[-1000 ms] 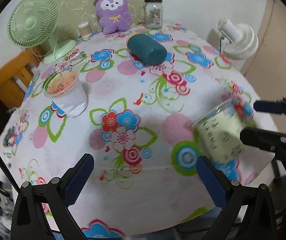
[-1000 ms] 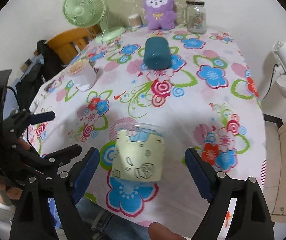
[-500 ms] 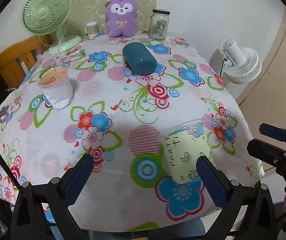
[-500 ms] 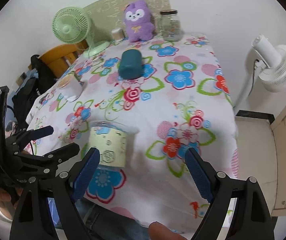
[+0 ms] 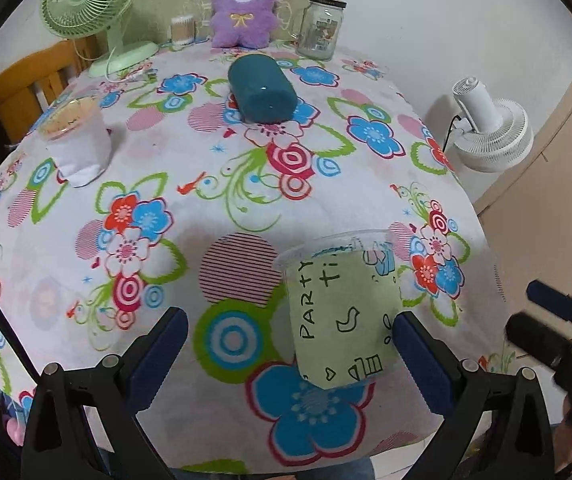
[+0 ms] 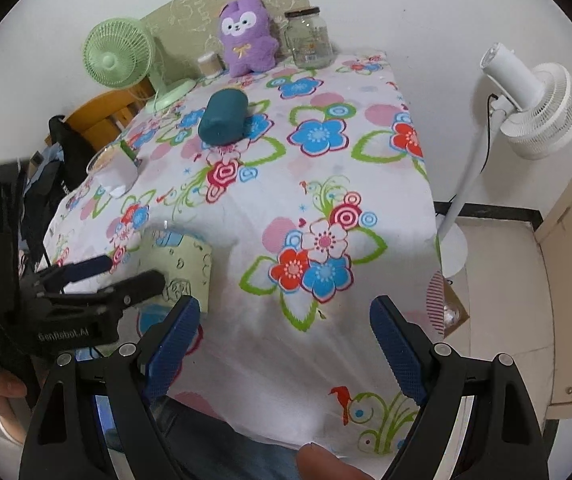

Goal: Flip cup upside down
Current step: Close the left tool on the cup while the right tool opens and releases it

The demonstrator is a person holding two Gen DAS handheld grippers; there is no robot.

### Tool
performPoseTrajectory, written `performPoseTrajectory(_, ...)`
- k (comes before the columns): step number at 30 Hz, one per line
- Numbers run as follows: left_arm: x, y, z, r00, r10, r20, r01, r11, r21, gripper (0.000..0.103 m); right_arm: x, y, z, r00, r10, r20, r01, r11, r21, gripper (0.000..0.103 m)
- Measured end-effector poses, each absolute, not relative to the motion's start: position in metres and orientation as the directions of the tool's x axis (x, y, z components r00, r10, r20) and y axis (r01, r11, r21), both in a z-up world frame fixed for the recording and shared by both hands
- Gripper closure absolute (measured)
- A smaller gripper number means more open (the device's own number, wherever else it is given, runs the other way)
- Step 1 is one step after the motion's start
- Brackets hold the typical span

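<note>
A clear plastic cup with a pale green "PARTY" sleeve [image 5: 342, 312] stands upright, rim up, on the floral tablecloth [image 5: 189, 184] near the front edge. My left gripper [image 5: 286, 356] is open, its right finger close beside the cup, not touching. The cup also shows in the right wrist view [image 6: 185, 268], partly hidden by the left gripper [image 6: 125, 276]. My right gripper [image 6: 286, 344] is open and empty, right of the cup over the front right of the table; it also shows at the right edge of the left wrist view [image 5: 534, 316].
A teal cup [image 5: 261, 88] lies on its side mid-table. A white-sleeved cup [image 5: 77, 144] stands at the left. A green fan [image 5: 93, 4], purple plush [image 5: 243, 8] and glass jar [image 5: 320, 28] line the back. A white fan [image 6: 534, 108] stands right of the table.
The right gripper has drawn back and to the right, away from the cup. The left gripper has swung right so the cup now sits by its right finger.
</note>
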State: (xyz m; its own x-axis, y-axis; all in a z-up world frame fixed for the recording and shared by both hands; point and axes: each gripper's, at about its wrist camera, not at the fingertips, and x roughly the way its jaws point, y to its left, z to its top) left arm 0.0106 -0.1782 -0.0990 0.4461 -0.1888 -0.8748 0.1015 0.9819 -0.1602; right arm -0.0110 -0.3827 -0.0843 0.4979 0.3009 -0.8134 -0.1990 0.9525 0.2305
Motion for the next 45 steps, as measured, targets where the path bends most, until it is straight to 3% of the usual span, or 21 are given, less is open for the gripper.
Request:
performPoseTrajectory(13,0.020,-0.203,-0.111,0.402,-0.218,-0.889,0.097,0.976,-0.196,0.000,-0.014,-0.404,-0.086,0.443,0.511,-0.737,-0.486,0.827,0.282,0.014)
performPoseTrajectory(18,0.026,-0.213,-0.119,0.377,-0.221,-0.899,0.096,0.975,-0.199,0.000,-0.014,-0.409,-0.087,0.448,0.533,-0.718,-0.573,0.788,0.227,0.014)
performPoseTrajectory(29,0.030,-0.230,-0.136,0.356,-0.180,-0.917,0.083,0.984,-0.160,0.001,0.002,-0.427,-0.104,0.447,0.560,-0.698,-0.542,0.790,0.287,0.014)
performPoseTrajectory(40,0.010,-0.221,-0.126,0.313,-0.191,-0.930,0.111,0.980,-0.164,0.024,0.000,-0.422,-0.100,0.454,0.561,-0.692,-0.557,0.785,0.271,0.014)
performPoseTrajectory(45,0.012,-0.216,-0.127,0.316,-0.184,-0.931,0.105,0.982,-0.158,0.041,0.002,-0.421,-0.103,0.451,0.567,-0.690,-0.552,0.784,0.283,0.014)
